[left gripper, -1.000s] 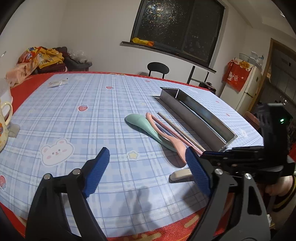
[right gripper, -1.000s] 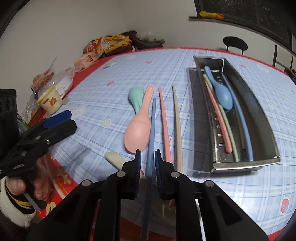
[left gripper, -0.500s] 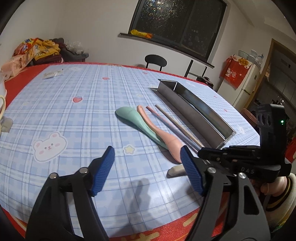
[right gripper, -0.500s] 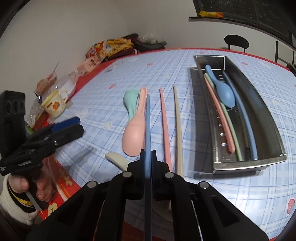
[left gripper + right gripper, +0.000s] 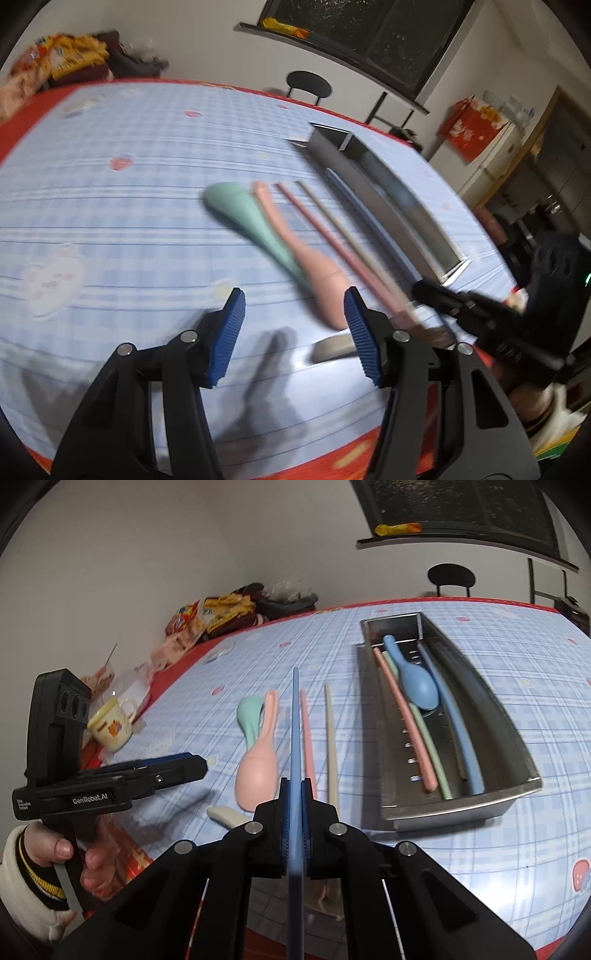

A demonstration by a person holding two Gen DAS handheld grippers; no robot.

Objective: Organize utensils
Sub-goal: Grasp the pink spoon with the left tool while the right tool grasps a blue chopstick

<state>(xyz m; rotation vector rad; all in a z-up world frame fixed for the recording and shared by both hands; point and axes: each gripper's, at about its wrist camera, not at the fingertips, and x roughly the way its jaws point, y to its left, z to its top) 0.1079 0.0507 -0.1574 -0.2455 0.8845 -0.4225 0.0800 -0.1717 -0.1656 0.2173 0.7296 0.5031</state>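
My right gripper (image 5: 294, 805) is shut on a blue chopstick (image 5: 294, 720), which points away over the table, raised. Below it lie a green spoon (image 5: 249, 716), a pink spoon (image 5: 258, 768), a pink chopstick (image 5: 307, 738) and a beige chopstick (image 5: 330, 746). The steel tray (image 5: 461, 805) to the right holds a blue spoon (image 5: 417, 686) and three chopsticks. My left gripper (image 5: 293, 328) hovers low near the table's front edge. Its jaws are closing with nothing between them, and the pink spoon's bowl (image 5: 328, 291) lies just beyond its right pad (image 5: 360, 336).
A cream utensil (image 5: 225, 814) lies by the table's front edge. A yellow mug (image 5: 110, 725) and snack bags (image 5: 207, 616) sit along the far left side. A black chair (image 5: 450, 576) stands behind the table. The left hand's sleeve (image 5: 22, 878) shows at the lower left.
My right gripper closed on the blue chopstick and lifted it off the table. The left gripper's jaws narrowed and it moved in toward the pink spoon's bowl.
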